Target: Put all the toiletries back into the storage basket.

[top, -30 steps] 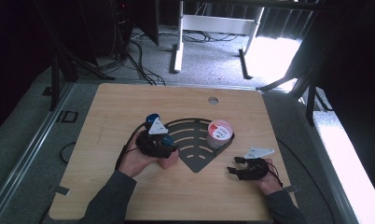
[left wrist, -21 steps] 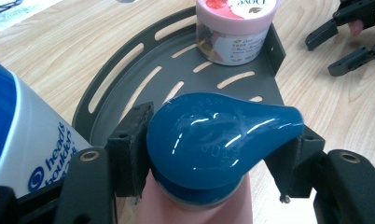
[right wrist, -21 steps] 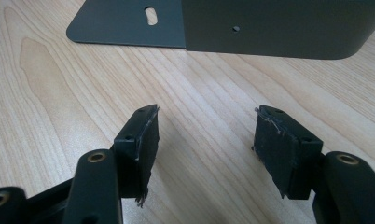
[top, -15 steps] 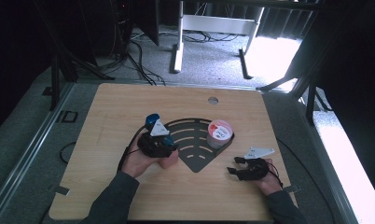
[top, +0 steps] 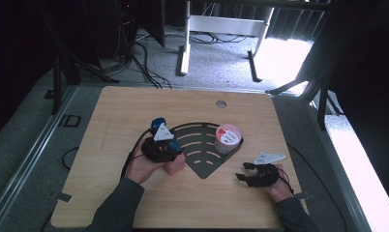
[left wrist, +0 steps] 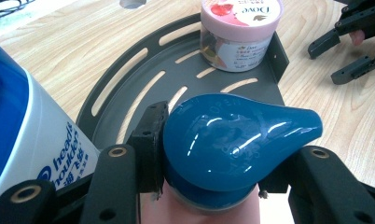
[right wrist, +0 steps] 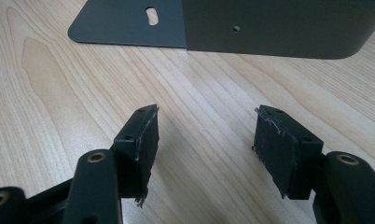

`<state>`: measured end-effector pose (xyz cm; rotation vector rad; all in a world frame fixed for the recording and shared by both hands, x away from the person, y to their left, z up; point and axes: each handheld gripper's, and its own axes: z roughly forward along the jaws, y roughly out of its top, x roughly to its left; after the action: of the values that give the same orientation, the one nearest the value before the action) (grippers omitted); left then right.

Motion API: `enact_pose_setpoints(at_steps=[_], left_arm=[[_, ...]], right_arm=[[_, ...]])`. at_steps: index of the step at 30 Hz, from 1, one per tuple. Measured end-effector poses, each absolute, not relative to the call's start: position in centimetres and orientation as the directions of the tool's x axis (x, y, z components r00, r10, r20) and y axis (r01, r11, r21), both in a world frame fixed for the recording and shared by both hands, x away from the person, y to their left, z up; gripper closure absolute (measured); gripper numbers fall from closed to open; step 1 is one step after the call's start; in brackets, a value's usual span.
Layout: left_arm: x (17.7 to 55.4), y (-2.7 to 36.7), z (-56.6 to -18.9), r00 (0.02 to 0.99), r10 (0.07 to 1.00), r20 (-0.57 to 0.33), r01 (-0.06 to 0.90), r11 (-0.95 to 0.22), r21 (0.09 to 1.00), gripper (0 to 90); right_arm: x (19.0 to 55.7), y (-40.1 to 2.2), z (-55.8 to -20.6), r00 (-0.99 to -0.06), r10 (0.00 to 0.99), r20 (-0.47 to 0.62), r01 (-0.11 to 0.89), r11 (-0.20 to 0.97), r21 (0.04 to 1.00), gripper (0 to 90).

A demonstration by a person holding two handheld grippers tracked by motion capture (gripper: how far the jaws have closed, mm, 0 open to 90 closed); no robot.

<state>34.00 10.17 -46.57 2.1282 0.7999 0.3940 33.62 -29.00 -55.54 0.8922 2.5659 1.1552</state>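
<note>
My left gripper has just been closing and its pads now press on the glossy blue teardrop cap of a pink bottle, which stands at the left edge of the dark slotted corner shelf. A white and blue shampoo bottle stands close on its left. In the high view that gripper sits under its grey plate. A pink-lidded Dove jar stands in the shelf's right corner. My right gripper rests low near the front right of the table, its jaws apart with nothing between them.
The wooden table has a round cable hole at the back. The shelf's raised wall lies just beyond my right gripper. The right gripper also shows in the left gripper view. Cables trail from both grippers.
The left gripper's jaws have drawn in around the blue-capped bottle. Both hands stay where they were, and the jar and shelf have not moved.
</note>
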Motion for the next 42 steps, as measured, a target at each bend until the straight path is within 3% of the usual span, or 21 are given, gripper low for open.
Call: enact_pose_setpoints(at_steps=[23,42], left_arm=[[33.1,9.6,-46.1,0.77,0.638,-0.001,0.412,-0.496,0.765,52.8],[31.8,8.2,-43.3,0.816,0.578,-0.007,0.372,-0.516,0.772,52.8]], right_arm=[[33.7,-29.1,-55.6,-0.8,0.595,0.077,0.45,0.51,0.733,39.6],[33.7,-29.2,-55.6,-0.799,0.596,0.081,0.452,0.505,0.735,39.6]])
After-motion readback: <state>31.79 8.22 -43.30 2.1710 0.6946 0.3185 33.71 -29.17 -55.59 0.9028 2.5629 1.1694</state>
